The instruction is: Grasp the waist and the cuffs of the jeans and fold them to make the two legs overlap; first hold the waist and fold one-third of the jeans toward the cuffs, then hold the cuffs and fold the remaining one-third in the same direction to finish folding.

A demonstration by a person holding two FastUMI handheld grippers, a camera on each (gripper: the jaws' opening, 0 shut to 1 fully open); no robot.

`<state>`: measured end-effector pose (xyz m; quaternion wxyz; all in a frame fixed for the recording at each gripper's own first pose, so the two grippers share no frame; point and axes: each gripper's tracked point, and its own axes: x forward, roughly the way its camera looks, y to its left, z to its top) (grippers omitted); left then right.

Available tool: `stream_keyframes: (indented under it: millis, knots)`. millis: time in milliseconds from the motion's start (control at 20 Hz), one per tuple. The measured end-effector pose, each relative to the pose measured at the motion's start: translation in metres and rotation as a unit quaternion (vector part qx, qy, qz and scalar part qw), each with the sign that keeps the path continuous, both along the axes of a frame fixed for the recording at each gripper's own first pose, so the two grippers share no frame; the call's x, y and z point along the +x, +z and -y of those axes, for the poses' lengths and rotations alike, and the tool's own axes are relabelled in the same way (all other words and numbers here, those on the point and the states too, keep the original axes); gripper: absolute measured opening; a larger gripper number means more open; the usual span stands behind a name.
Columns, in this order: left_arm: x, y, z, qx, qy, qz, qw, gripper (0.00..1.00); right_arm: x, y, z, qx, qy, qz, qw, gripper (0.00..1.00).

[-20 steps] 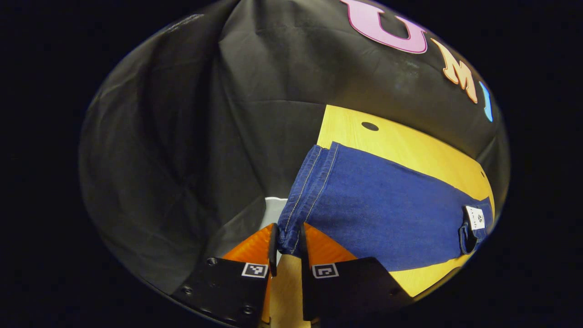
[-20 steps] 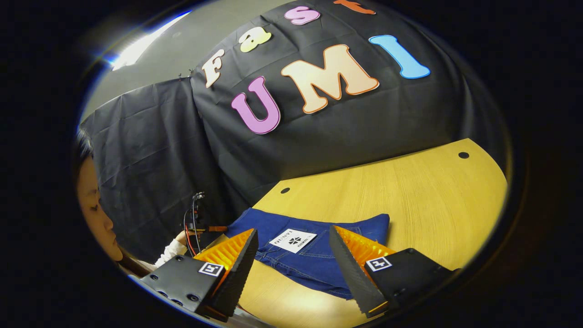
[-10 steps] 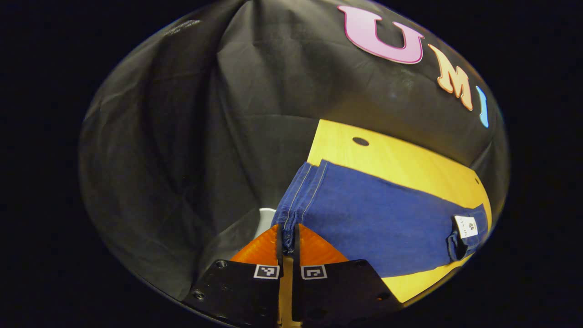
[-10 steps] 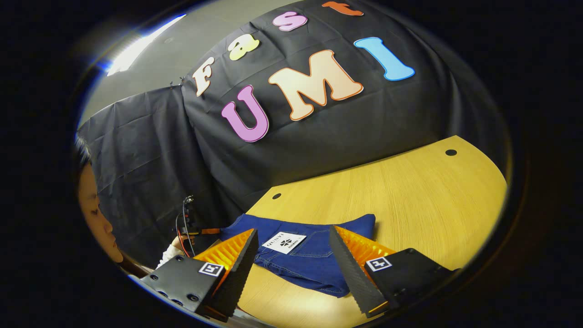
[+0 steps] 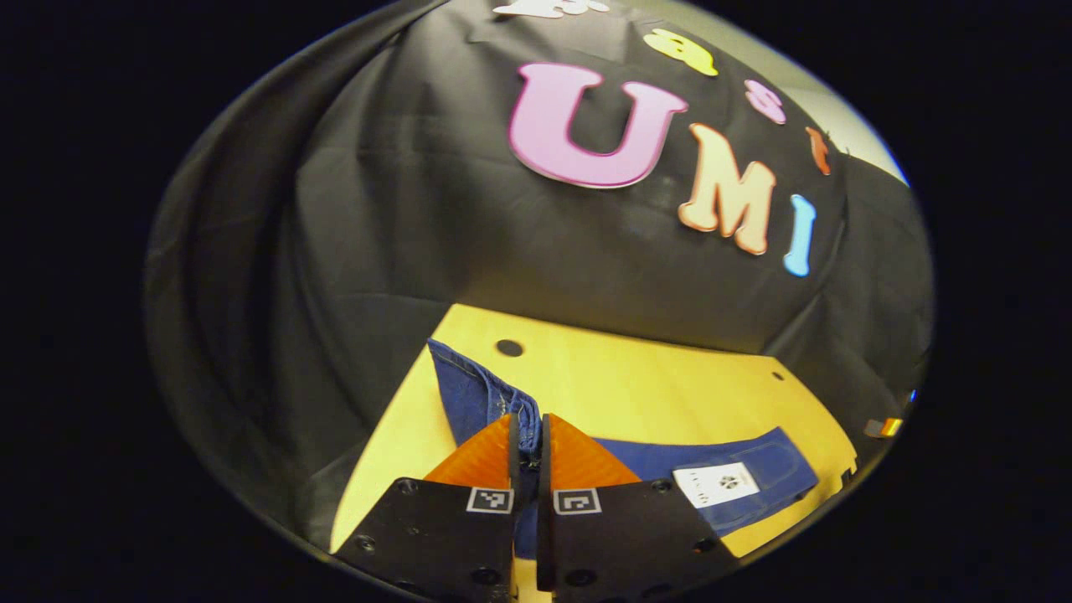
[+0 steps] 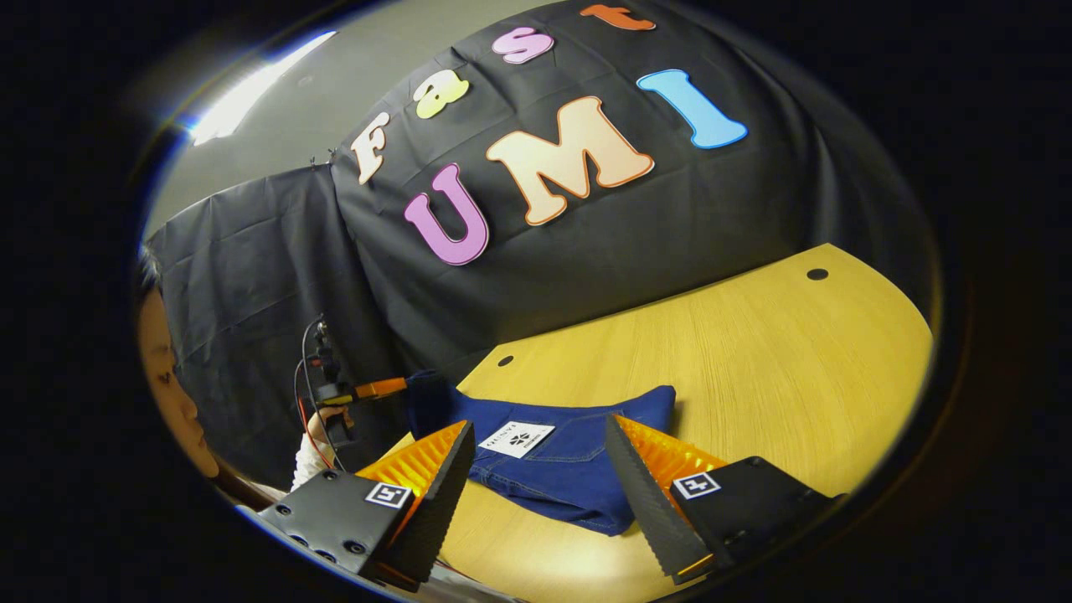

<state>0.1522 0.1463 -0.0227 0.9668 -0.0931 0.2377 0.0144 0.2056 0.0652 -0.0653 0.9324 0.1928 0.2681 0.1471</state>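
Blue denim is being pinched between the closed fingers of the left gripper (image 5: 528, 435), which is clamping a stitched cuff edge of the jeans (image 5: 477, 394) above the yellow wooden table (image 5: 636, 385). The right gripper (image 6: 536, 469) is hovering with its jaws wide apart over the folded waist lying on the table. A white label (image 6: 517, 439) is sitting on the denim, its print too small to read, and a person's hand (image 6: 328, 416) is holding the other gripper beyond it.

Yellow wooden table (image 6: 754, 352), small dark holes; blue jeans (image 6: 561, 465) lying on it.
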Motion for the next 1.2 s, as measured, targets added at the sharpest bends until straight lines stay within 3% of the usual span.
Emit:
stream_keyframes:
  millis: [300,500,750,1000,1150,1200]
  knots:
    - [0.019,0.012,0.153,-0.023,-0.125,0.028,0.991,0.03,-0.024,-0.023,0.014,0.014,0.004,-0.027,1.000,0.97]
    - [0.009,0.013,0.259,-0.049,-0.216,0.039,0.974,0.03,-0.035,-0.049,0.020,0.014,0.008,-0.055,0.998,0.97]
    - [-0.029,-0.007,0.354,-0.040,-0.300,0.026,0.953,0.03,-0.040,-0.067,0.029,0.025,0.004,-0.069,0.997,0.97]
    - [-0.057,-0.051,0.392,0.041,-0.318,0.015,0.947,0.03,-0.041,-0.071,0.040,0.028,-0.010,-0.068,0.997,0.97]
    - [-0.065,-0.061,0.399,0.066,-0.300,0.026,0.951,0.05,-0.037,-0.074,0.046,0.018,-0.020,-0.060,0.998,0.97]
    - [-0.072,-0.058,0.405,0.060,-0.312,0.033,0.948,0.09,-0.038,-0.075,0.047,0.014,-0.023,-0.059,0.998,0.97]
